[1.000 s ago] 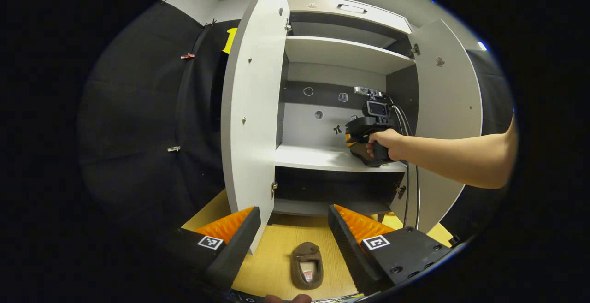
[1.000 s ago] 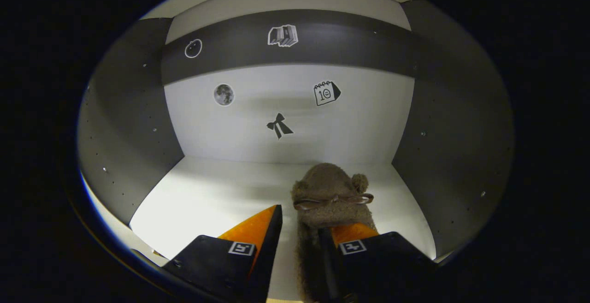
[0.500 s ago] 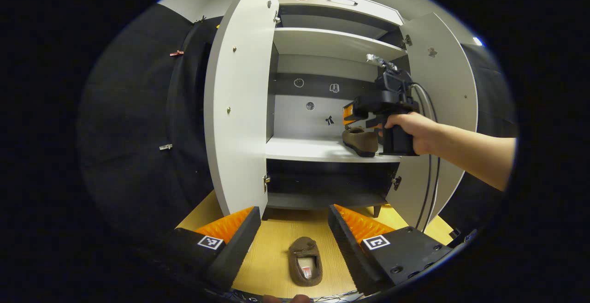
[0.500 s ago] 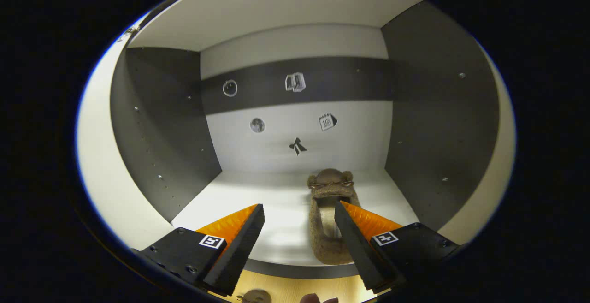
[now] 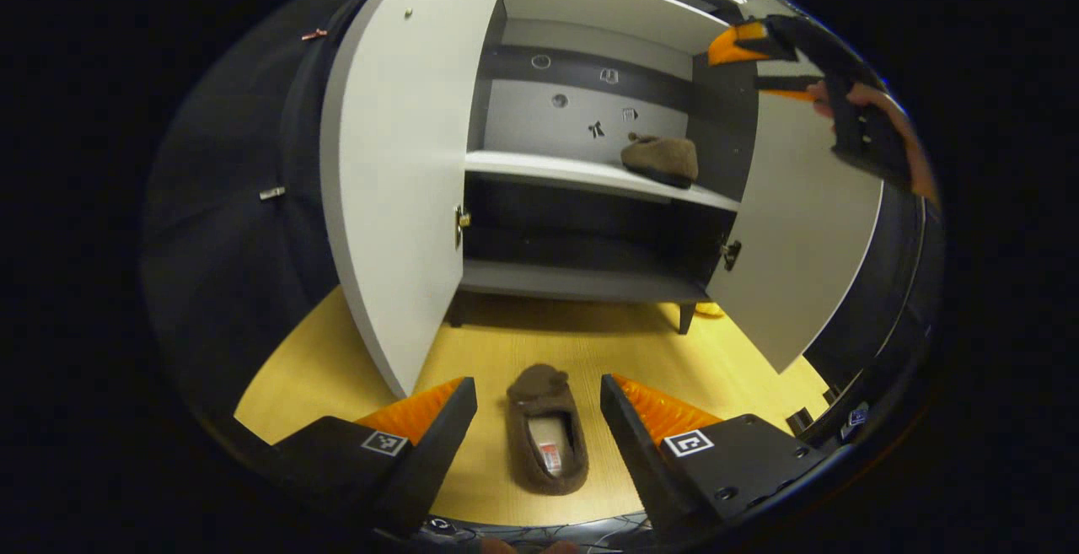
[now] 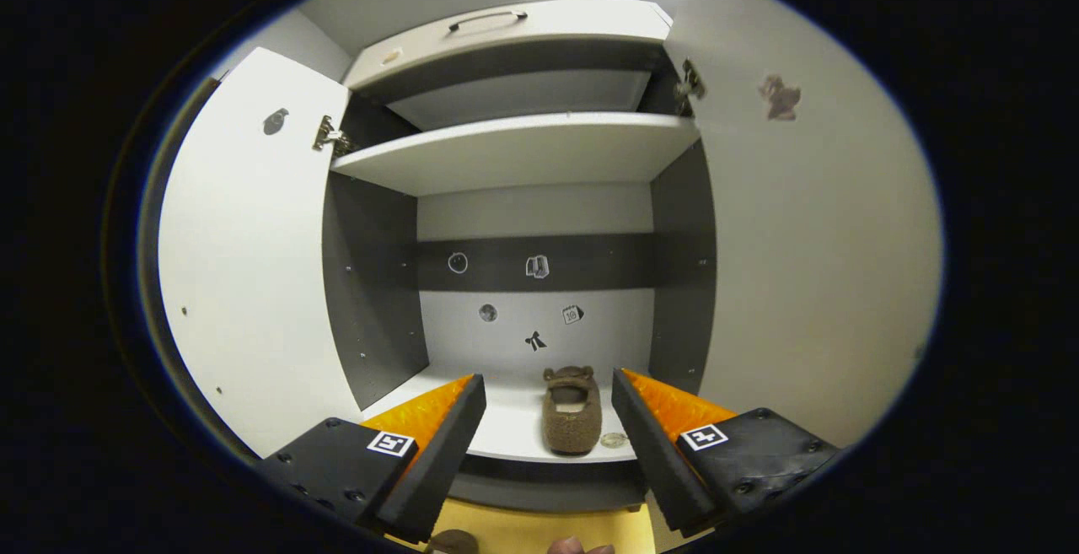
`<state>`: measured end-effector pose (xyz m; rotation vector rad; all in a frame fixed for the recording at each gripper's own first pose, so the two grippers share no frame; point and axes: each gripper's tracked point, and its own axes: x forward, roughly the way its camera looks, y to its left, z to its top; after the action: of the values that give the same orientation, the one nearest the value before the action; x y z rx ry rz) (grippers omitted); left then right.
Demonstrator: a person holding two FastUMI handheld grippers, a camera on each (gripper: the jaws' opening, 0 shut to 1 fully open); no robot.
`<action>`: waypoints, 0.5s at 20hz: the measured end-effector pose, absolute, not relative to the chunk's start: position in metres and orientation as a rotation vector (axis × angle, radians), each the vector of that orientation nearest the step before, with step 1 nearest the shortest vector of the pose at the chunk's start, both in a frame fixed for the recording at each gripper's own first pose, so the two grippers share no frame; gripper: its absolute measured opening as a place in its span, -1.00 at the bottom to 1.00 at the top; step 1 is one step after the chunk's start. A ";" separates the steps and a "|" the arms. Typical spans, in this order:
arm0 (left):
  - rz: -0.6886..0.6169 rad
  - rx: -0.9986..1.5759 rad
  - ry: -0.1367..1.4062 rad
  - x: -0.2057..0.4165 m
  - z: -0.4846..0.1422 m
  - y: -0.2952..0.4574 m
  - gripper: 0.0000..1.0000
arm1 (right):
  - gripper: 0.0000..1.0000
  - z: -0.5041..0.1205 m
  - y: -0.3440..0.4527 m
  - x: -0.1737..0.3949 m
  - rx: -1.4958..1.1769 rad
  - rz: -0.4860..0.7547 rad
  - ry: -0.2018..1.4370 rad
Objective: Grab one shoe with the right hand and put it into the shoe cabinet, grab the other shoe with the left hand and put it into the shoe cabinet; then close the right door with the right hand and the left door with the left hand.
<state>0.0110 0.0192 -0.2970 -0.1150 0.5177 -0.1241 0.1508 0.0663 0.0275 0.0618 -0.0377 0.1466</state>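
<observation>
A: Where is the second shoe (image 5: 545, 440)?

B: It is seen on the floor between the left gripper (image 5: 538, 415)'s wide-spread fingers.

A: And the risk?

B: The left door (image 5: 392, 174), just beyond the left finger, could be clipped. The right gripper (image 6: 548, 415) is held wide, the shelved shoe (image 6: 572, 409) beyond its fingers.

1. Calendar sticker (image 6: 572, 314) on the cabinet's back wall (image 6: 607, 335): it bears what looks like "10".
2. The other stickers on that wall are wordless pictures: a bow (image 6: 534, 341) below the calendar, a moon (image 6: 487, 313) to its left, books (image 6: 536, 266) and a ring (image 6: 458, 263) on the dark band above.
3. Label (image 5: 550, 458) inside the floor shoe (image 5: 544, 439): print too small to read.
4. Square coded tags (image 6: 390, 443) on the grippers carry no letters.
</observation>
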 end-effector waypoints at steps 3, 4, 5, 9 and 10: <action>-0.149 -0.103 0.625 0.019 -0.359 0.014 0.84 | 0.97 0.045 0.061 0.115 0.043 0.148 -0.086; -0.154 -0.108 0.655 0.022 -0.376 0.014 0.78 | 0.97 0.047 0.058 0.105 0.036 0.151 -0.088; -0.155 -0.112 0.671 0.026 -0.389 0.015 0.76 | 0.97 0.048 0.057 0.095 0.029 0.156 -0.090; -0.148 -0.079 0.675 0.052 -0.428 0.023 0.47 | 0.97 0.048 0.048 0.064 0.029 0.150 -0.079; -0.154 -0.069 0.675 0.059 -0.436 0.020 0.44 | 0.97 0.049 0.043 0.056 0.036 0.144 -0.079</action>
<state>0.0590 0.0203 -0.4361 -0.0694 0.6750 -0.1537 0.0565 0.0431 0.0493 0.0360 -0.0785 0.1440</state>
